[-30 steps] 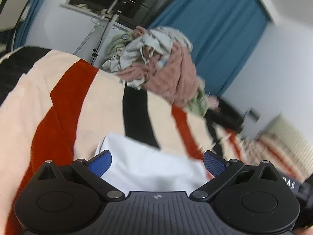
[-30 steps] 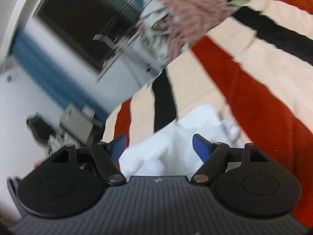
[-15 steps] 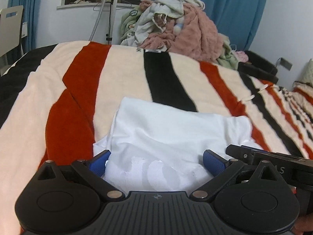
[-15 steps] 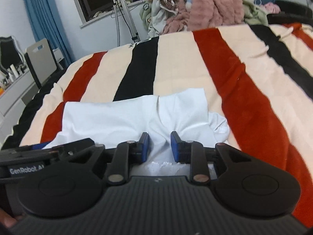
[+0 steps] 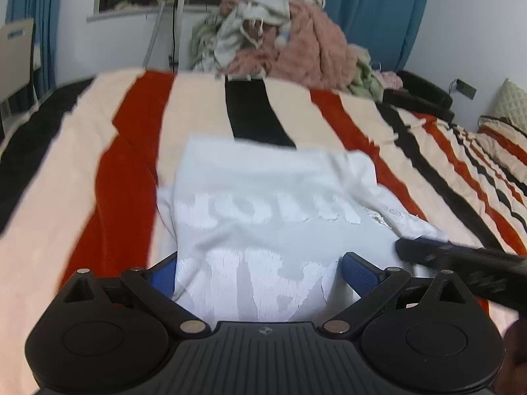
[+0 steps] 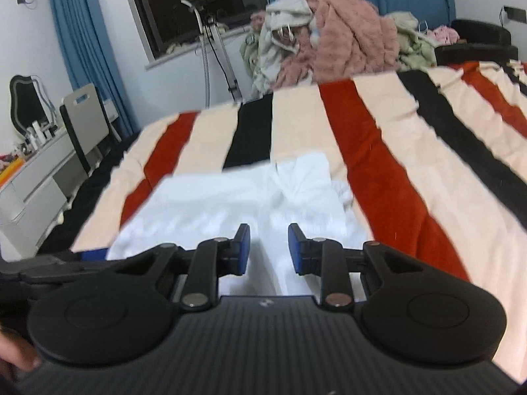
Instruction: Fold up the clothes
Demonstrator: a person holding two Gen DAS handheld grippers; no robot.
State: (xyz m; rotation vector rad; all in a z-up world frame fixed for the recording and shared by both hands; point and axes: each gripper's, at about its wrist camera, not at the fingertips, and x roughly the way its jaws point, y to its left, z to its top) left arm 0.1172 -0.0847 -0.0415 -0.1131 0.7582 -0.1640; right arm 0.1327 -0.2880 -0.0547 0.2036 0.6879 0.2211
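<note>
White t-shirt (image 5: pixel 263 204) lies part-folded on striped bed blanket (image 5: pixel 66 197), pale print facing up, bunched sleeve at 2 o'clock in the right wrist view. Left gripper (image 5: pixel 258 271) low over the near hem, fingers (image 5: pixel 359 276) spread wide, fabric between them, not pinched. Right gripper (image 6: pixel 268 248) fingers (image 6: pixel 296 247) narrowly apart with a clear gap over the shirt, gripping nothing. Clothes pile (image 6: pixel 329 33) at 12 o'clock, far edge of bed.

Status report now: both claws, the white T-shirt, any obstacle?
Left claw wide open over white T-shirt. Right claw partly open, gripping nothing. T-shirt partly folded on striped blanket. Nothing in the way.
</note>
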